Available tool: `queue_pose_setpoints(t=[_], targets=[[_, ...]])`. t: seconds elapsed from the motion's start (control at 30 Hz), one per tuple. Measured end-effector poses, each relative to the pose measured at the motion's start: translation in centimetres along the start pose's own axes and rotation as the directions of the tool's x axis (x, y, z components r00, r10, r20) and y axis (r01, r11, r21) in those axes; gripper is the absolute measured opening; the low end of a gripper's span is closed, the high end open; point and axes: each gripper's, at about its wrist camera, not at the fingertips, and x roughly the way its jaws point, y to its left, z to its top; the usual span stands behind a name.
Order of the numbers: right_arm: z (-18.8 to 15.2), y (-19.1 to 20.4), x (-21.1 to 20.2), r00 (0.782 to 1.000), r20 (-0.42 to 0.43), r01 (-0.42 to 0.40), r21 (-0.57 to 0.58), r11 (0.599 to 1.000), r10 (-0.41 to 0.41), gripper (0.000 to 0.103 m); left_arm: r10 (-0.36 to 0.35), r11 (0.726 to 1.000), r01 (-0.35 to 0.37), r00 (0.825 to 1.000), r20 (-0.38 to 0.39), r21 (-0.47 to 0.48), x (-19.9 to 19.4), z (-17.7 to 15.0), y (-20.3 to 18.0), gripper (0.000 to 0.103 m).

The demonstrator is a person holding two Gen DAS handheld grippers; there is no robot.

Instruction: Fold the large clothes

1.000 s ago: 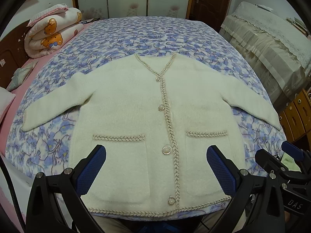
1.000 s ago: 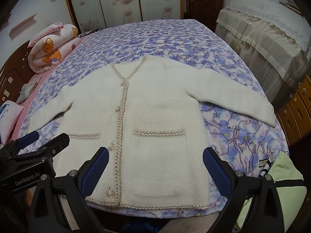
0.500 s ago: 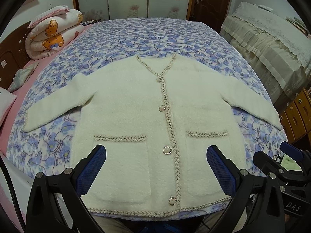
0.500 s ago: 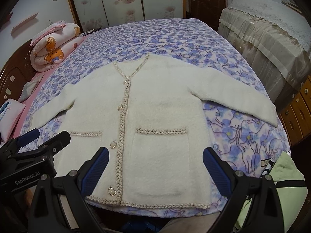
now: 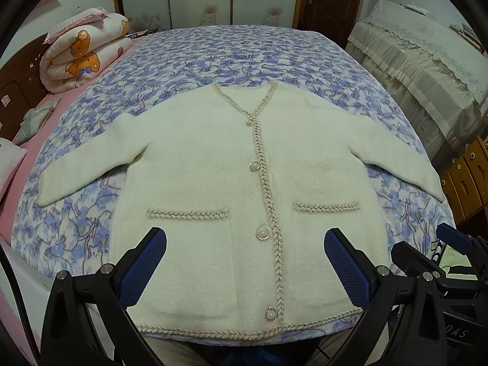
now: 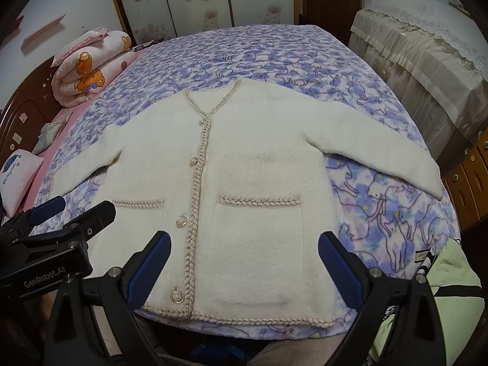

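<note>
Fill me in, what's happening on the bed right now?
A person holds a two-finger gripper in each hand over a cream cardigan spread flat, buttoned and face up, on a blue floral blanket covering the bed. Both sleeves are stretched out to the sides and nothing is folded yet. The left gripper and right gripper are both open, near the cardigan's hem, gripping nothing. A rolled quilt with a bear print sits at the far left corner.

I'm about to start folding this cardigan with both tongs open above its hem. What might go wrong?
The hem lies at the bed edge, so a pull toward you may drag the cardigan off. The fluffy knit is thick; the tongs may pinch only the top layer. The far right sleeve could trail unevenly.
</note>
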Motion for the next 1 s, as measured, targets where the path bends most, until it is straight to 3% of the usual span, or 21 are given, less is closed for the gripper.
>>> queue_pose_setpoints(t=[0.47,0.8,1.0], targets=[[-0.5,-3.0,0.3,0.999,-0.018,-0.04,0.065,0.997,0.041,0.098,0.019,1.0,-0.019,1.0,0.01,0.019,-0.4,-0.2,-1.1,0.103],[1.2,-5.0,-0.7,0.997,0.017,-0.081,0.057,0.995,0.081,0.098,0.022,1.0,-0.023,0.998,0.06,0.014,-1.6,1.7,-3.3,0.103],[2.7,-7.6,-1.2,0.997,0.053,-0.067,0.077,0.995,0.063,0.098,-0.034,0.999,0.036,0.995,0.093,-0.015,-1.3,4.1,-4.1,0.103]])
